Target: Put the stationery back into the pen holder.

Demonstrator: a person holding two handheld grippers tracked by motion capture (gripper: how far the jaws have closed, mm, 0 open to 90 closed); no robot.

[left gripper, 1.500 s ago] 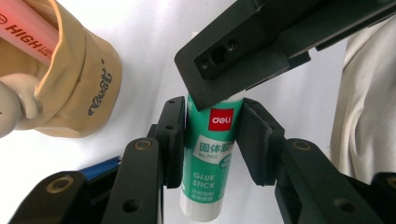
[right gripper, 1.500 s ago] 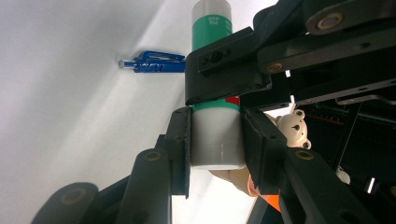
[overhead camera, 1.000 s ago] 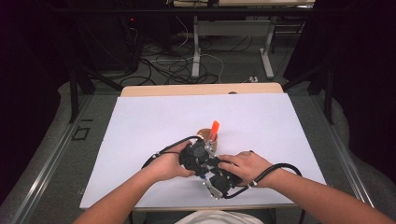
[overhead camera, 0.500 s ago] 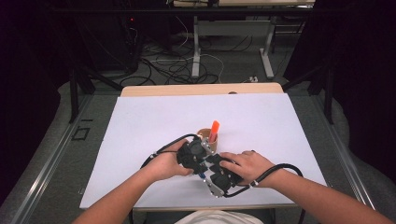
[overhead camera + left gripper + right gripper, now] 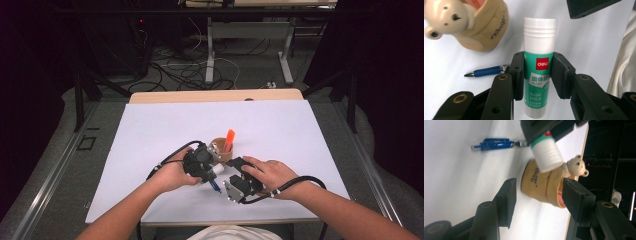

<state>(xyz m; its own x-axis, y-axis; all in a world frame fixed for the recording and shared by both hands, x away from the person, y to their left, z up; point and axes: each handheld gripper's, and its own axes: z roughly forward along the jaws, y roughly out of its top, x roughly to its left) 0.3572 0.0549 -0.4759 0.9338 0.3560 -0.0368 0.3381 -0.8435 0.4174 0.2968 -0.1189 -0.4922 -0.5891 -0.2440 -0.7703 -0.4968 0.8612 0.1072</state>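
My left gripper point(image 5: 537, 72) is shut on a green and white glue stick point(image 5: 539, 37), and the stick's white cap is on. In the high view the left gripper point(image 5: 201, 162) sits just in front of a tan bear-shaped cup point(image 5: 219, 148) that holds an orange marker point(image 5: 229, 138). The right gripper point(image 5: 539, 192) stands open; its jaws have just been opening and nothing is between the pads. The glue stick's cap point(image 5: 547, 153) and the cup point(image 5: 544, 186) lie beyond its tips. A blue pen point(image 5: 486, 71) lies on the white sheet near both grippers.
A white sheet point(image 5: 280, 125) covers the table, with a wooden strip point(image 5: 215, 96) along its far edge. Cables trail from both grippers toward the person's forearms. Dark floor, cables and table legs lie beyond the table.
The right gripper has drawn back a little from the left one, and a gap with the blue pen shows between them. Both hands otherwise stay in place.
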